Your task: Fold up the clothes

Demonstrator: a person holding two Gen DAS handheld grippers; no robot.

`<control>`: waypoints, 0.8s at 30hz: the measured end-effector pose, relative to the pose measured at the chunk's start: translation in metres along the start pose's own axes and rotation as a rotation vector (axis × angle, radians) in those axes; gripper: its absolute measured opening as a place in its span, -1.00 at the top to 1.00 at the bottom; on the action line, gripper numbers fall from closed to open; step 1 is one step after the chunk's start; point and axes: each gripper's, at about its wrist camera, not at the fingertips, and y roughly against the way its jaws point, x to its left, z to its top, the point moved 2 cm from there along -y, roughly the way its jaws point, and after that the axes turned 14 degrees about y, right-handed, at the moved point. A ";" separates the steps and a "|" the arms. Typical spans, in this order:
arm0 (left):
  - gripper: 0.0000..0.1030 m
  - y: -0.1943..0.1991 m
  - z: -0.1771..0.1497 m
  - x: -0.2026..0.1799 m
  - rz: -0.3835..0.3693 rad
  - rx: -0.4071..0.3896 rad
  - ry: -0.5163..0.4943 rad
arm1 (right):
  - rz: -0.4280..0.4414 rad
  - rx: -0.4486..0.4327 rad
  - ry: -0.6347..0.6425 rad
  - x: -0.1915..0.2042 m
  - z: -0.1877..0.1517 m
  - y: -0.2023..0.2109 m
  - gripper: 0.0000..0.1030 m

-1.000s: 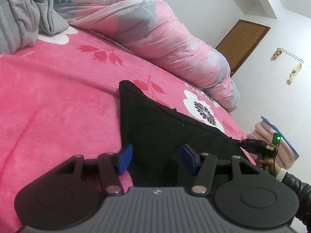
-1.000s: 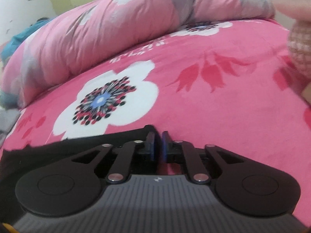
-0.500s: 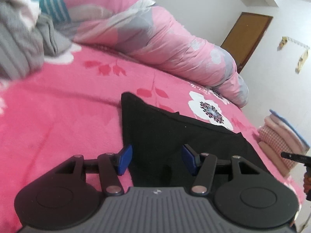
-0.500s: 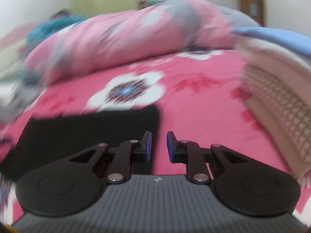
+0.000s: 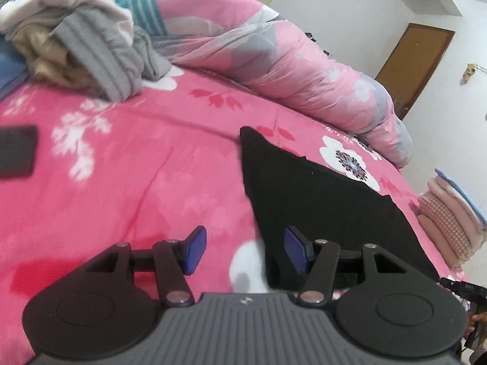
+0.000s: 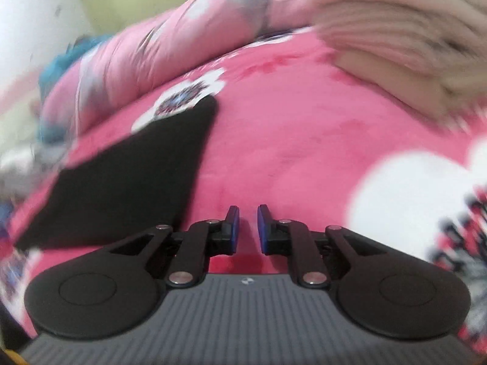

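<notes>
Left gripper [image 5: 245, 251] tilted downward over the pink floral blanket [image 5: 127, 188], blue pads [image 5: 194, 252] standing well apart with nothing between them; bare blanket under the left finger, the near left edge of the black garment [image 5: 319, 210] under the right one. Black garment lying flat and folded on the blanket, one corner pointing toward the rolled pink duvet [image 5: 298, 70] at the far side of the bed. Pile of unfolded clothes [image 5: 79, 48], grey, beige and white, heaped at the far left, apart from the black garment. Small dark flat object [image 5: 16, 152] lying on the blanket at the left edge; what it is, not clear. Stack of folded clothes [image 5: 450, 216] sitting at the right side of the bed, beyond the garment. At the lower right corner, part of the other gripper and a fingertip just visible. Right gripper [image 6: 248, 228] also angled downward, hovering above bare blanket, jaws closing to a narrow gap, nothing caught between them. Black garment [image 6: 127, 182] lying to its left, clear of the fingers. Blurred beige folded stack [image 6: 395, 30] at the upper right of the right wrist view.
</notes>
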 end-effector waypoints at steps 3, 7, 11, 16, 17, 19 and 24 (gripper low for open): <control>-0.19 0.007 -0.013 -0.010 -0.018 0.029 -0.042 | 0.003 -0.025 -0.049 -0.007 -0.007 0.012 0.70; -0.24 0.005 -0.036 -0.035 0.004 0.068 -0.184 | 0.048 -0.050 -0.100 -0.001 -0.012 0.008 0.58; -0.14 -0.010 -0.056 -0.060 0.099 0.068 -0.412 | 0.111 -0.051 -0.109 0.008 -0.009 0.005 0.56; 0.26 -0.036 -0.072 -0.076 0.196 0.067 -0.634 | 0.117 -0.035 -0.124 0.015 -0.004 -0.005 0.56; 0.28 -0.039 -0.073 -0.077 0.200 0.069 -0.656 | 0.112 -0.030 -0.130 0.015 -0.004 -0.006 0.55; 0.28 -0.041 -0.073 -0.078 0.193 0.073 -0.676 | 0.113 -0.024 -0.142 0.016 -0.005 -0.006 0.54; 0.05 -0.024 -0.057 -0.061 0.145 0.102 -0.501 | 0.170 0.031 -0.347 0.008 -0.006 -0.004 0.39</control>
